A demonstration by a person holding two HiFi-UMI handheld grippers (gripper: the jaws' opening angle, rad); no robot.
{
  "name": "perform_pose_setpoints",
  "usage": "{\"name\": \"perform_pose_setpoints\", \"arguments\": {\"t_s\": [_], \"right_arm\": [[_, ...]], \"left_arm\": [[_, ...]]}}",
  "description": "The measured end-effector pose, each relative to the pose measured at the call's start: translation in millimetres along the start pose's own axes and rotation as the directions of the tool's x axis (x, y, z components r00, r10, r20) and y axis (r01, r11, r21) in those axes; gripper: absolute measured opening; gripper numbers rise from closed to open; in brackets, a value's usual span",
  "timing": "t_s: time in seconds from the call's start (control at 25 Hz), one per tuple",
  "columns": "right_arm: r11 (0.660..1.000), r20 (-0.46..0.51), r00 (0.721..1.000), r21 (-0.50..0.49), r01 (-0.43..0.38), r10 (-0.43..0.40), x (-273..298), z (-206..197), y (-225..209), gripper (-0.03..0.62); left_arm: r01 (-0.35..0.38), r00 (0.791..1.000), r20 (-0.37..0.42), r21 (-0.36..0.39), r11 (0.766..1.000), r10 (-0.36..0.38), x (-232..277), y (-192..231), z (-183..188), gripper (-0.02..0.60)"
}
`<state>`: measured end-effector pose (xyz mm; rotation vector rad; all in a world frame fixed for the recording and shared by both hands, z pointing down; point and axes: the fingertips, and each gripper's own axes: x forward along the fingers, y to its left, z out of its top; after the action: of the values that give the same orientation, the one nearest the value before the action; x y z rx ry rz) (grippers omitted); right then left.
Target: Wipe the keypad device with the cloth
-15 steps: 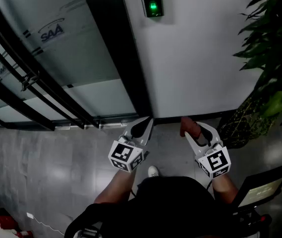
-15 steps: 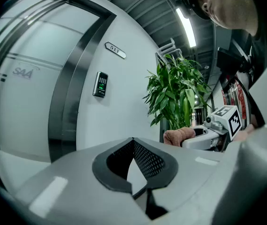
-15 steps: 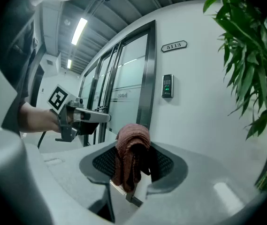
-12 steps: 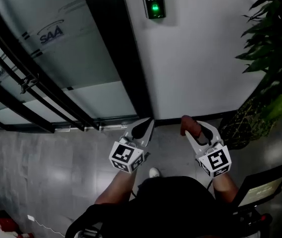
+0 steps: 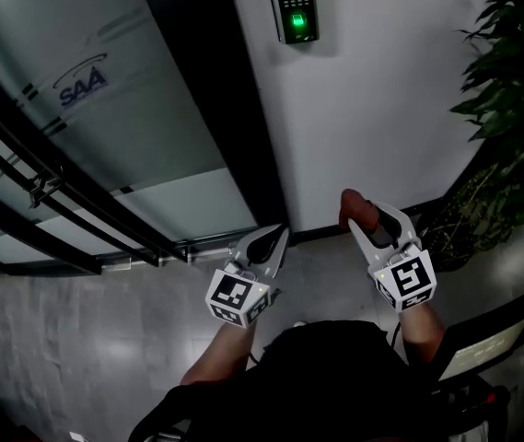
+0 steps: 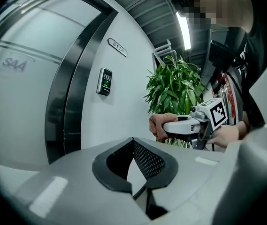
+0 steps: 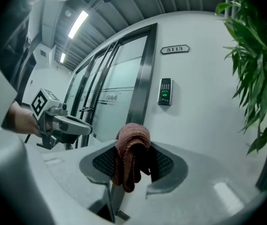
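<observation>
R gripper (image 5: 369,221) lower right of centre in head view, jaws clamped on reddish cloth (image 7: 132,153); wad bunched at tips, tail hanging. L gripper (image 5: 271,240) lower centre, jaws together, nothing between. Both held low near body, tips aimed fwd at wall, forearms bent. Vs 0.5 s ago: R gripper lifted slightly, keypad device (image 5: 296,7) slid lower in frame; prob. approach just starting. Keypad on white wall, top centre, green light on, well apart from cloth. No wiping contact yet. Plant (image 5: 519,109) at right edge.
</observation>
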<state>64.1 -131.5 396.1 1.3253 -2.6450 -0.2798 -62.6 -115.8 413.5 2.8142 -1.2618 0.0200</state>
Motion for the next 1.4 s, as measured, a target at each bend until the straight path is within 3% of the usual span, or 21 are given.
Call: {"name": "perform_pose_setpoints", "arguments": {"t_s": [0.4, 0.72, 0.96, 1.16, 1.28, 1.4], "right_arm": [[0.988, 0.068, 0.993, -0.11, 0.105, -0.098, 49, 55, -9, 0.146], [0.973, 0.136, 0.988, -0.207, 0.105, -0.078, 95, 121, -41, 0.146], [0.909, 0.222, 0.972, -0.386, 0.156, -0.072, 126, 183, -82, 0.146], [0.811, 0.281, 0.948, -0.512, 0.282, -0.153, 160, 236, -117, 0.146], [0.765, 0.334, 0.92, -0.532, 0.363, -0.205, 178, 256, -138, 0.146], [0.759, 0.376, 0.903, -0.519, 0.393, -0.21, 195, 268, -150, 0.146]], "left_arm": [[0.056, 0.998, 0.014, -0.01, 0.998, -0.056, -15, 39, -9, 0.017], [-0.031, 0.999, 0.03, -0.039, 0.999, 0.033, -34, 76, -13, 0.017], [-0.121, 0.99, 0.065, -0.031, 0.992, 0.122, -42, 94, -5, 0.017], [-0.152, 0.988, 0.028, -0.04, 0.988, 0.153, -37, 102, -11, 0.017], [-0.147, 0.989, 0.001, -0.039, 0.988, 0.147, -27, 103, -14, 0.017], [-0.158, 0.987, -0.005, -0.03, 0.987, 0.158, -19, 104, -14, 0.017]]}}
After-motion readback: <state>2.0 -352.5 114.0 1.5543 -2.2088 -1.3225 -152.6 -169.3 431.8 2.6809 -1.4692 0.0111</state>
